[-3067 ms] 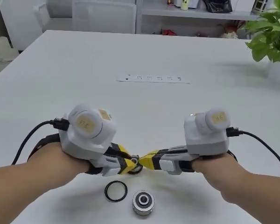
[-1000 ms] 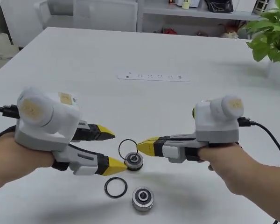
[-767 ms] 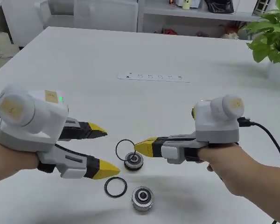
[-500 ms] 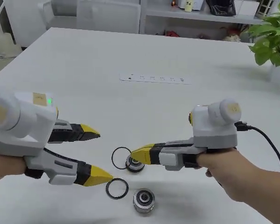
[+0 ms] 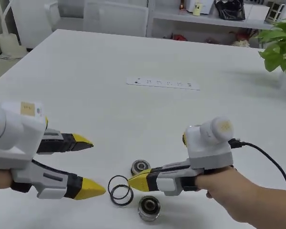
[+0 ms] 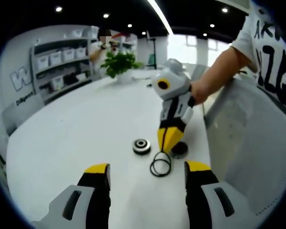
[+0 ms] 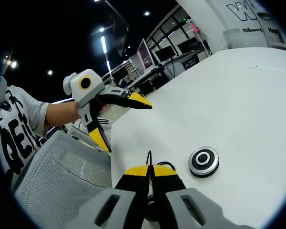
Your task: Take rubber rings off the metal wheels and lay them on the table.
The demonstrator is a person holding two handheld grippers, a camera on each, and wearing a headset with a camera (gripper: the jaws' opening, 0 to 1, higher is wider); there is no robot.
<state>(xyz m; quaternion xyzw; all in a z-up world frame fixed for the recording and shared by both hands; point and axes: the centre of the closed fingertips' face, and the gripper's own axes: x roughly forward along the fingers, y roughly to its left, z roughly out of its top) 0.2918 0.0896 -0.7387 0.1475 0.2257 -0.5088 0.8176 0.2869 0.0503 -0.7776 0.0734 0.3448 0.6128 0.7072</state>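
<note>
- Rubber first: saw one ring (image 5: 118,183) pinched by its edge between the closed yellow tips of the right gripper (image 5: 131,182), low over the table (image 5: 148,119).
- Could not tell whether that ring touched the tabletop.
- Found a second ring (image 5: 122,196) lying flat on the table, just nearer the person, overlapping the held one in the head view.
- Spotted the far wheel (image 5: 140,167) lying flat just beyond the right gripper's tips, apart from both rings.
- Spotted the near wheel (image 5: 149,208) flat just right of the second ring, on the person's side of the right gripper.
- Saw the left gripper (image 5: 95,166) off to the left with jaws spread wide and nothing between them, its lower tip near the rings without touching.
- Noted a white power strip (image 5: 163,83) farther up the table and a green plant (image 5: 281,47) at the far right edge.
</note>
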